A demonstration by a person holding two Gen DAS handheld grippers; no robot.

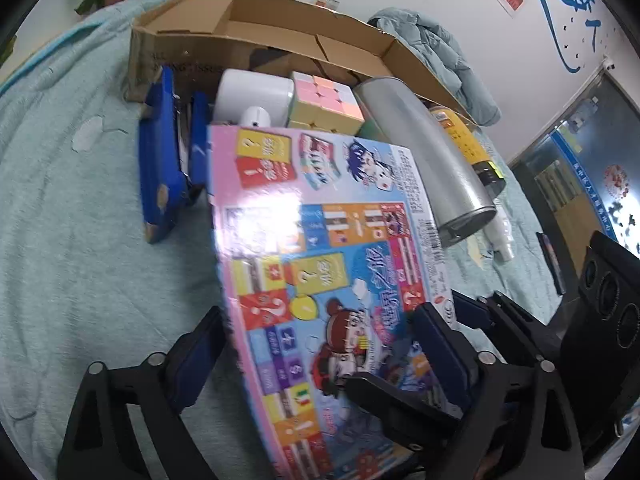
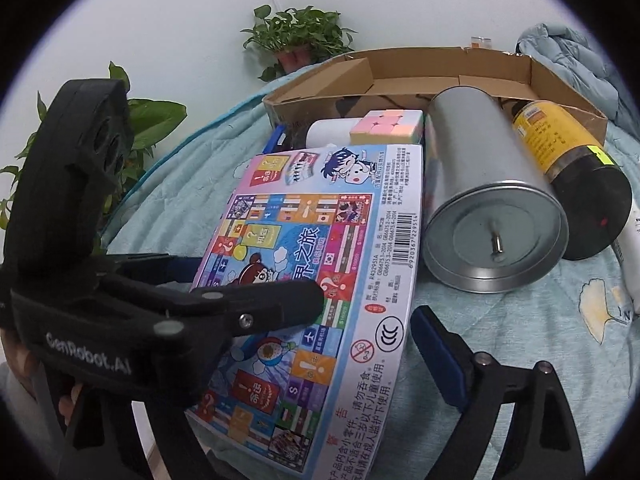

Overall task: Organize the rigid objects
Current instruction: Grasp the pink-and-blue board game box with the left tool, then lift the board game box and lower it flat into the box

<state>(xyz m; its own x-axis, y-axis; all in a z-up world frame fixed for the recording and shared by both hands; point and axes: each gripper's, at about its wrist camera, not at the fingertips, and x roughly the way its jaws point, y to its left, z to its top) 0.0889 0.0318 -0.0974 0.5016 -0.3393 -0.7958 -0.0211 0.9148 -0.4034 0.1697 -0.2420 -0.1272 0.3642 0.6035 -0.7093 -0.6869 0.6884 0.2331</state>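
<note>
A flat, colourful board-game box [image 1: 320, 264] lies tilted between both grippers; it also shows in the right wrist view [image 2: 320, 280]. My left gripper [image 1: 316, 340] has its fingers on the box's two long edges and is shut on it. My right gripper [image 2: 320, 340] straddles the same box with its right finger [image 2: 436, 356] a little off the edge; its left finger is hidden. Behind the box lie a pastel cube [image 1: 326, 98], a white cylinder [image 1: 252, 94], a silver tin [image 2: 488, 184] and a yellow-black bottle [image 2: 568, 168].
An open cardboard box [image 1: 256, 28] stands behind the row of objects on a light teal bedspread [image 1: 80, 220]. A blue tray [image 1: 160, 160] stands on edge at the left. A white tube [image 2: 632, 248] lies far right. Potted plants and a jacket [image 2: 576, 60] sit at the back.
</note>
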